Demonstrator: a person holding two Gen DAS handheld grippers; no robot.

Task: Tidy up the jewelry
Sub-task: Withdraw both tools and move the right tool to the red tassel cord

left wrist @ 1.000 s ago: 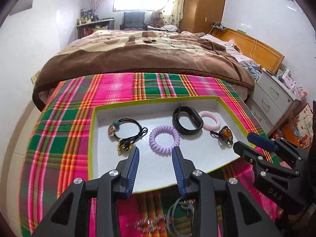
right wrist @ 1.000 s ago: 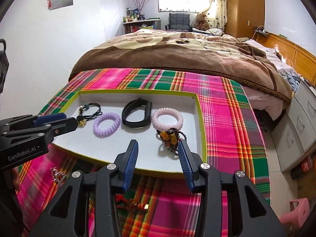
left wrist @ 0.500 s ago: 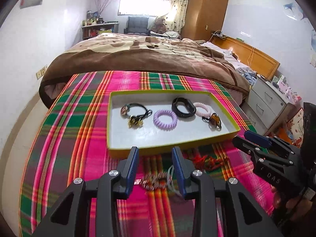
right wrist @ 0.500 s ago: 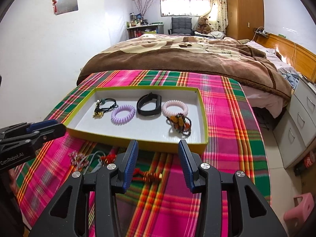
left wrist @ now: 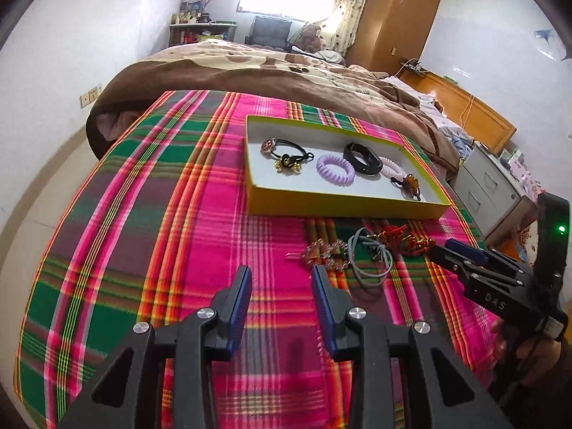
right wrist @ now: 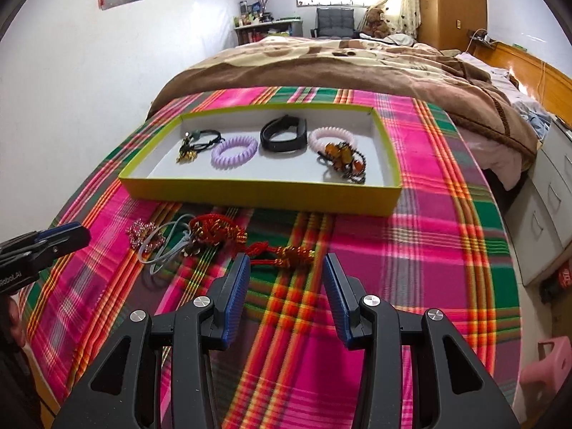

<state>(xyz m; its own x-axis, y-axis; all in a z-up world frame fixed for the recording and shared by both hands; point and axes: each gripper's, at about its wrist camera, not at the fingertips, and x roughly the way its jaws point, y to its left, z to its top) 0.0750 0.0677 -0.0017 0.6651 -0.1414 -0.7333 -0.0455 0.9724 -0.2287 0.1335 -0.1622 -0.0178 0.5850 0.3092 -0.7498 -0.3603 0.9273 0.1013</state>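
A yellow-rimmed tray (right wrist: 257, 193) (left wrist: 343, 205) sits on the plaid cloth and holds a black hair tie with gold charms (right wrist: 195, 143), a purple coil tie (right wrist: 234, 152), a black band (right wrist: 284, 134), a pink coil tie (right wrist: 330, 136) and an amber bead bracelet (right wrist: 345, 159). In front of the tray lie a pink crystal piece (right wrist: 141, 232), a grey cord (right wrist: 164, 246) and a red knotted cord (right wrist: 250, 245). My left gripper (left wrist: 280, 282) is open and empty, left of that pile. My right gripper (right wrist: 286, 275) is open and empty, just short of the red cord.
The plaid cloth (right wrist: 429, 250) covers the bed's foot, with a brown duvet (right wrist: 339, 60) beyond the tray. White drawers (right wrist: 547, 214) stand to the right. A white wall (left wrist: 53, 89) is on the left.
Both grippers have pulled back from over the tray toward the near edge of the cloth. The loose pile in front of the tray has come into full view. Both stay open.
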